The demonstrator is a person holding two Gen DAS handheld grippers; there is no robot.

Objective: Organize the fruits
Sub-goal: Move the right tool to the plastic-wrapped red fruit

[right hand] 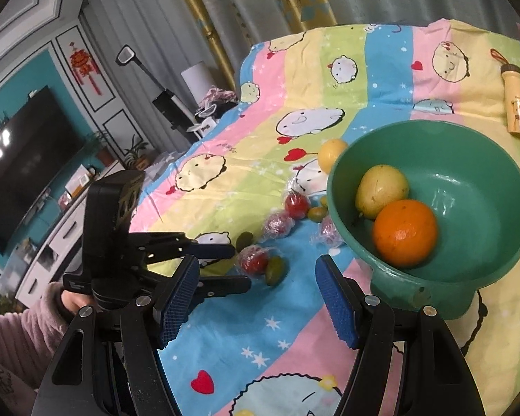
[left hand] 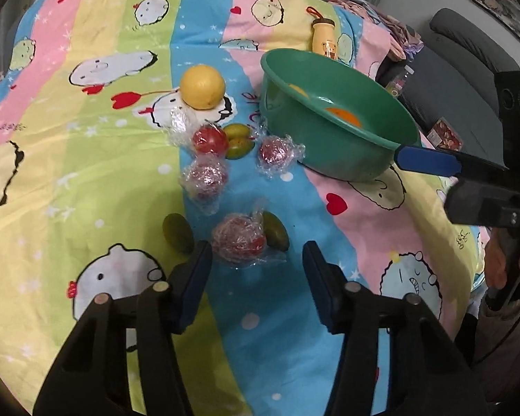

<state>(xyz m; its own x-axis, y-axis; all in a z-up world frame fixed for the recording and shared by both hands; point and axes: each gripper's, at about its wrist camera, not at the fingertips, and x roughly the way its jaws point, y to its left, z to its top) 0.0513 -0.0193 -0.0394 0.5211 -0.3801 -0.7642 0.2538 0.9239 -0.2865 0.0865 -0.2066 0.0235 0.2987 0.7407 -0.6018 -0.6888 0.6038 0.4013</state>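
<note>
Left claw [left hand: 256, 260] open with nothing between its pads, plastic-wrapped red fruit [left hand: 239, 241] just ahead of its fingertips, green fruit [left hand: 177, 232] at left finger, right claw [right hand: 256, 277] open, green bowl [right hand: 468, 159] front-right holding an orange [right hand: 405, 233]

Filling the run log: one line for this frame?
left gripper: open, at wrapped red fruit | right gripper: open, empty | green bowl: orange, yellow fruit inside
</note>
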